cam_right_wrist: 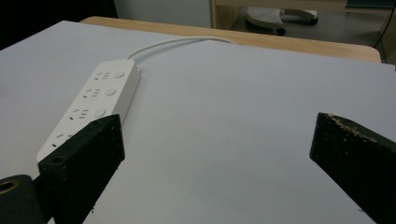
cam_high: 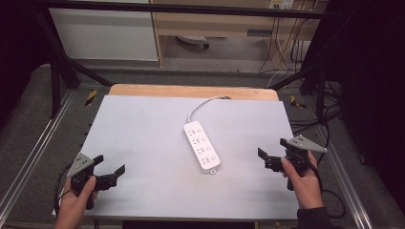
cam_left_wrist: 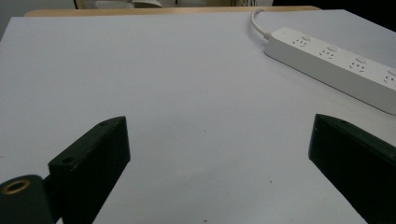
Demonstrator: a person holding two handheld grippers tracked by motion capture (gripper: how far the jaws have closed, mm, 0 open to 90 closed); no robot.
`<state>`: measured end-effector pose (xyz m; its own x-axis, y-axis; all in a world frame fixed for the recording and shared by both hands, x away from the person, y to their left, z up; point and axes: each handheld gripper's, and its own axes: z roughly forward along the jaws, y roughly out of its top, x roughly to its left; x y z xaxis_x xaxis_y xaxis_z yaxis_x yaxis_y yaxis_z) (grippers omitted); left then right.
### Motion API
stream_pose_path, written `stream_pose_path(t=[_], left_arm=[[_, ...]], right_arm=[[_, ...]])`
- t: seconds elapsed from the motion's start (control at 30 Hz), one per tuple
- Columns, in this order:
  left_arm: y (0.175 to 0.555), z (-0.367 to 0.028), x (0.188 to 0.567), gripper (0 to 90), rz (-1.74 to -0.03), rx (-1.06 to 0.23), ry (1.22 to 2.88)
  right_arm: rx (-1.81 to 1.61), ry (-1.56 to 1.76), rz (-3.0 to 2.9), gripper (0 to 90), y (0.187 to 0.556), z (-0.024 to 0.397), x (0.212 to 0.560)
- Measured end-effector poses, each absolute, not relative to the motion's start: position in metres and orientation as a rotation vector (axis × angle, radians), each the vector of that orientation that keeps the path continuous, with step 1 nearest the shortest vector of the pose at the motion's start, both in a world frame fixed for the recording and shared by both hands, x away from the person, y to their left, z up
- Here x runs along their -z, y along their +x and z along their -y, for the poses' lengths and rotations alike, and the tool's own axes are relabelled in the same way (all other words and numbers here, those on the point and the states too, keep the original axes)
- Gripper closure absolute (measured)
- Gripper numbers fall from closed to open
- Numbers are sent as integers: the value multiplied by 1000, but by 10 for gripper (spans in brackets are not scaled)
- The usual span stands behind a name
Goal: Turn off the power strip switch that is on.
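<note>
The left gripper (cam_high: 106, 168) hovers low at the near left of the table (cam_high: 143, 143), jaws spread, holding nothing. A white strip (cam_high: 201, 146) lies mid-table, seemingly with four sockets. The right gripper (cam_high: 272, 153) hovers near right, jaws likewise spread and bare.

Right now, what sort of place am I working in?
Most likely a lab or workshop recording station. A metal frame surrounds a white-topped table, loose cables trail across the floor behind it, and a white power strip lies on the table between the open left gripper and right gripper.
</note>
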<state>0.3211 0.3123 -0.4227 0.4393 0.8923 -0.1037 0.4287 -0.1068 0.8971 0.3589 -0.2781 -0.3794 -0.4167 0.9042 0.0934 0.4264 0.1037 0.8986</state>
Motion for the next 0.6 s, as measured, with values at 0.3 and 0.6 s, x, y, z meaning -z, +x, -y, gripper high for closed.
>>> stream_pose_path(t=[0.3,0.6], left_arm=[[321,-312,423,54,-1147,-594,1716],[321,-312,422,54,-1147,-596,1716]], right_arm=[[-1233,1347,-1909,35,356,291,400],[-1170,1370,-1922,47,357,295,422]])
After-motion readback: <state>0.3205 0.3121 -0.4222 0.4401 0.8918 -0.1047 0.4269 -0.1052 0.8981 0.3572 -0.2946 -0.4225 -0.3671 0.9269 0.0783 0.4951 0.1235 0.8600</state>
